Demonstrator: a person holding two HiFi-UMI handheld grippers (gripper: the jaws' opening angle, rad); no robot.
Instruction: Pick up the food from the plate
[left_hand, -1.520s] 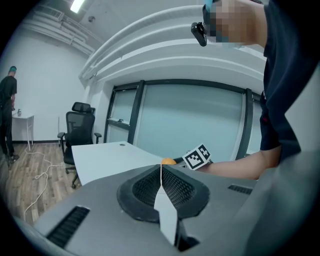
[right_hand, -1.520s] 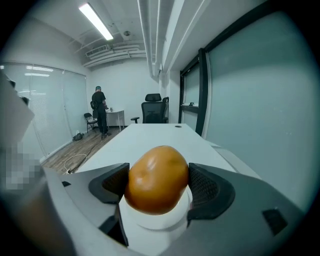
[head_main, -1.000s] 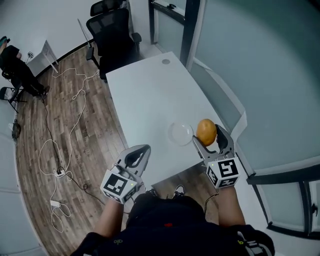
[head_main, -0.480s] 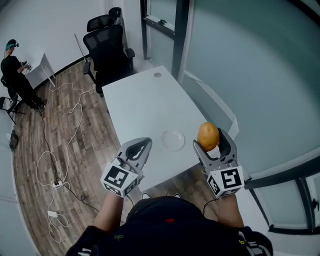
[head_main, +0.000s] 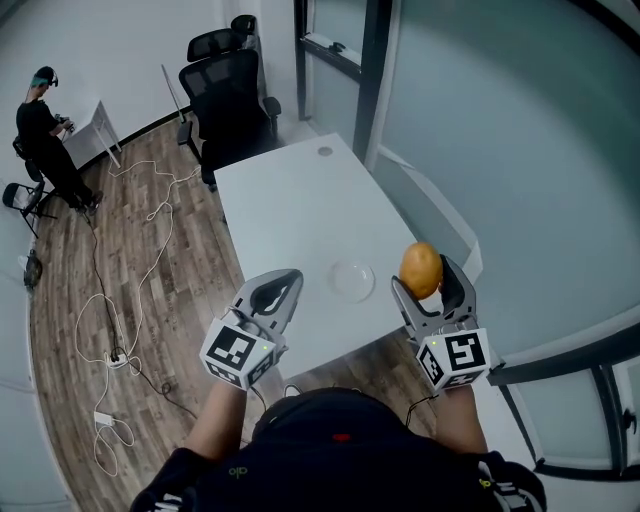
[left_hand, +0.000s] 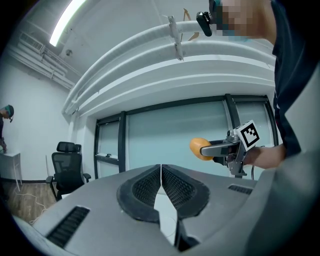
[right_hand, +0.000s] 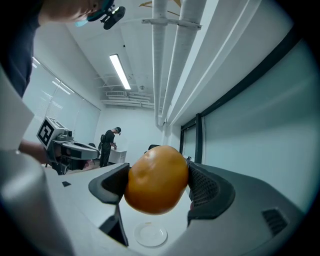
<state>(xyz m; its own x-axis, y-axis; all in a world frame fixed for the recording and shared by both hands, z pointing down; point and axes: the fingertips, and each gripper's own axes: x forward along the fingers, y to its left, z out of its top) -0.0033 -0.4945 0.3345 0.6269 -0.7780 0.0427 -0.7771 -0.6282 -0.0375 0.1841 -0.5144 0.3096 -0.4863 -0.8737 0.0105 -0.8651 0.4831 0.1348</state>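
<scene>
One orange food (right_hand: 156, 179) clamped in right gripper (head_main: 423, 276) jaws, apart from plate (head_main: 352, 281).

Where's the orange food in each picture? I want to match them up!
Head view: the orange food is right of centre, held in the right gripper.
Left gripper view: right of centre, at the tip of that same gripper, against the glass wall.
Right gripper view: in the middle, big, squeezed between the jaws.
Shared landmark: the person standing far off, at the left edge, or left of centre.
</scene>
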